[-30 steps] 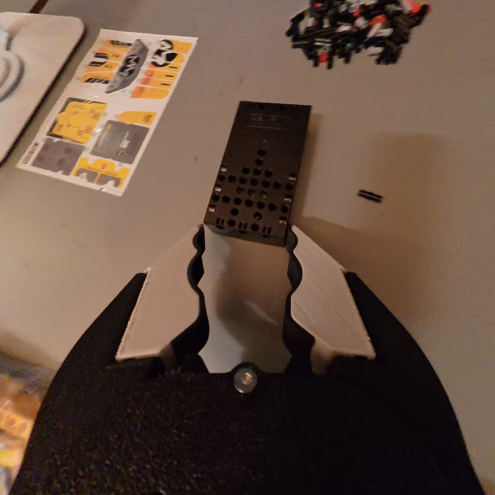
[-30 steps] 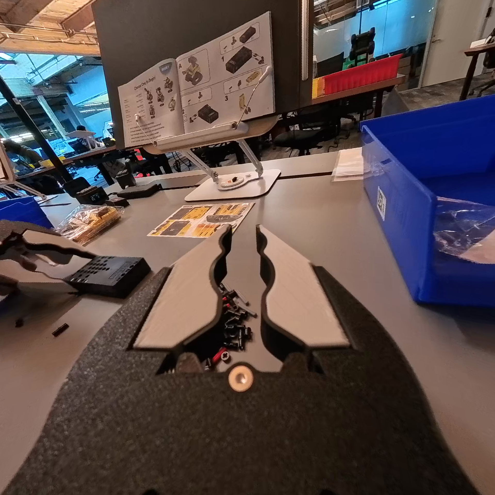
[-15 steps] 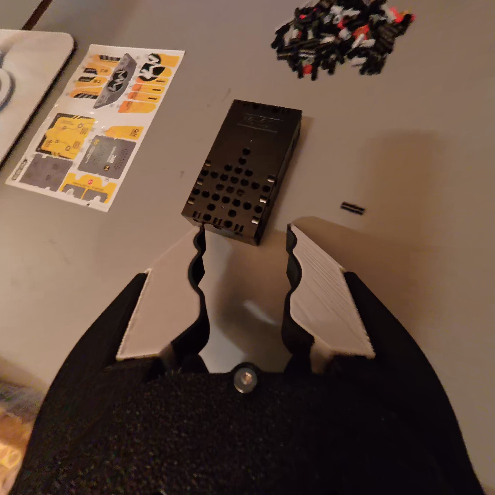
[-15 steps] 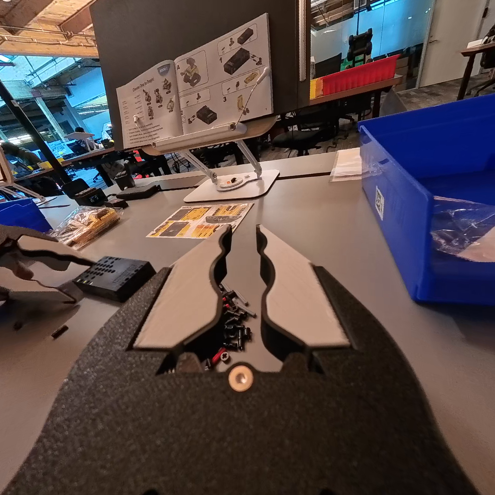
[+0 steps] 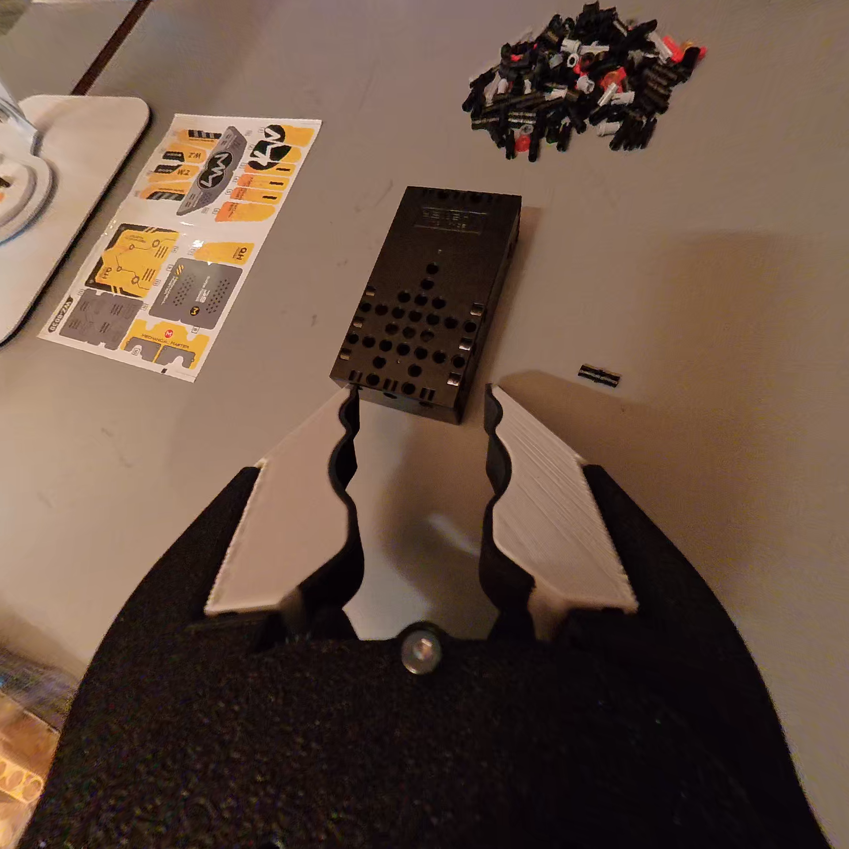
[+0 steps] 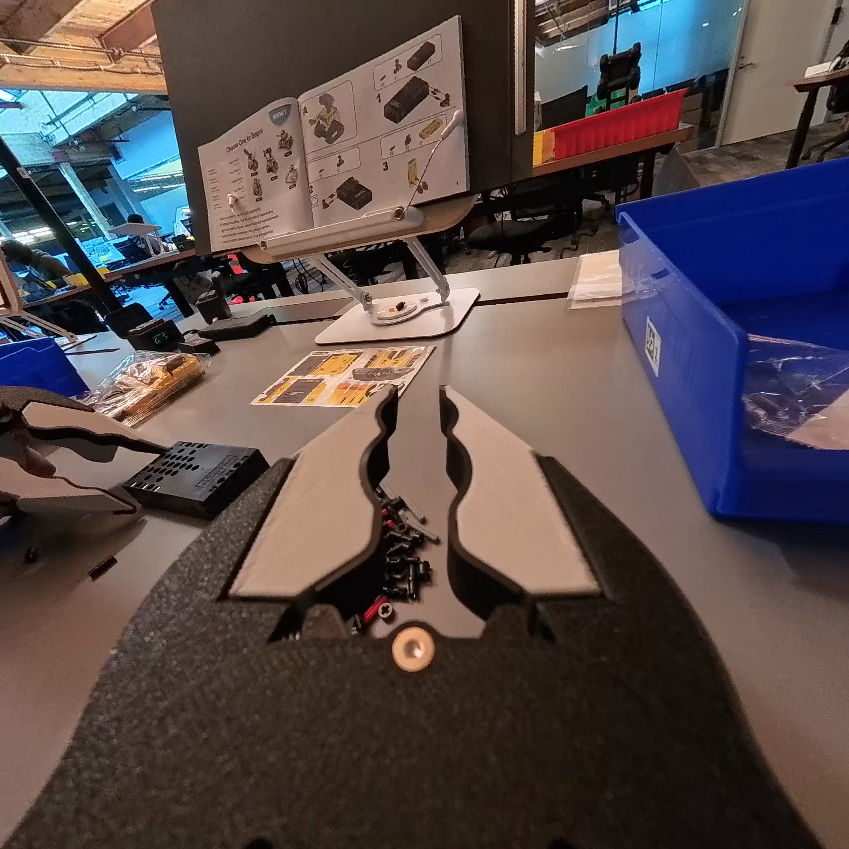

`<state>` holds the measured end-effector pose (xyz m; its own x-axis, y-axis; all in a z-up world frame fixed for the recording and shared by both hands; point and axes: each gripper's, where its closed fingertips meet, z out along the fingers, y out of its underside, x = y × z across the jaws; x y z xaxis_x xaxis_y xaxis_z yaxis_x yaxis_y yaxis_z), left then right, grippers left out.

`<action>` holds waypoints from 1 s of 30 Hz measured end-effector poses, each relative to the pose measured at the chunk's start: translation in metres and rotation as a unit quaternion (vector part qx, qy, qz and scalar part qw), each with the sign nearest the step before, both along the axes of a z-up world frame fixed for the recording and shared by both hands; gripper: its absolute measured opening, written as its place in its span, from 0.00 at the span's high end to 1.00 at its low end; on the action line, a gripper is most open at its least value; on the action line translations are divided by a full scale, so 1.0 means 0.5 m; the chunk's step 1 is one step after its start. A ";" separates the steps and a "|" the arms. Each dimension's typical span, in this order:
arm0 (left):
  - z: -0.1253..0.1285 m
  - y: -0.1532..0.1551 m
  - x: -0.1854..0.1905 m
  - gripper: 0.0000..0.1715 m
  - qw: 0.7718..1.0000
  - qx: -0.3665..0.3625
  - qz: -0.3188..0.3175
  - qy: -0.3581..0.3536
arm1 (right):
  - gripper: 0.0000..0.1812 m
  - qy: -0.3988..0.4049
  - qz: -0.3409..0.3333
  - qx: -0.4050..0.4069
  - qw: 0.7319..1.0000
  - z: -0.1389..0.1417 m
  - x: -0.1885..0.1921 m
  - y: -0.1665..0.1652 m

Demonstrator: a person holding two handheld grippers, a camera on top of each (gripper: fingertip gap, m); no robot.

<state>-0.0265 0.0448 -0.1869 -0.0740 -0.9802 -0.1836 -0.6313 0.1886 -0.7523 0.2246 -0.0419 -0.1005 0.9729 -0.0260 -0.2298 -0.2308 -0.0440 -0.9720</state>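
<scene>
A black rectangular box (image 5: 427, 303) with many round holes lies flat on the grey table. My left gripper (image 5: 419, 390) is open, its fingertips at the box's near end; the left tip touches the near left corner. The box (image 6: 197, 478) and the left gripper (image 6: 69, 464) also show at the left of the right wrist view. My right gripper (image 6: 418, 390) is open by a narrow gap and empty, held over a pile of small black, red and white pins (image 6: 404, 546). The pile (image 5: 579, 87) lies beyond the box in the left wrist view.
A yellow and grey sticker sheet (image 5: 183, 248) lies left of the box. One loose black pin (image 5: 598, 375) lies to its right. A booklet on a white stand (image 6: 340, 151) stands at the back. A blue bin (image 6: 735, 349) is at the right, a bag of yellow parts (image 6: 147, 376) at the left.
The left gripper drew back from the box, leaving it skewed, then came forward to its near end again. The box now lies straighter. The right gripper has stayed still.
</scene>
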 end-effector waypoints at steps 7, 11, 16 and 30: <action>0.013 -0.005 -0.001 0.69 1.000 -0.021 -0.008 -0.019 | 0.90 0.002 0.001 -0.001 1.000 -0.001 0.000 0.000; 0.048 -0.009 -0.008 0.69 0.997 -0.027 -0.012 -0.065 | 0.90 0.005 0.002 0.001 1.000 0.000 0.001 0.000; 0.132 -0.014 -0.021 0.69 0.980 -0.062 0.012 -0.186 | 0.90 0.010 0.003 -0.002 1.000 -0.002 0.003 0.001; 0.139 0.022 -0.047 0.76 0.963 -0.097 0.116 -0.222 | 0.90 0.007 0.013 -0.021 1.000 -0.012 -0.004 0.014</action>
<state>-0.0499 0.0557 -0.1171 0.1940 -0.9801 0.0422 -0.2472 -0.0905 -0.9647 0.2225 -0.0350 -0.1065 0.9699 -0.0112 -0.2431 -0.2431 -0.0902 -0.9658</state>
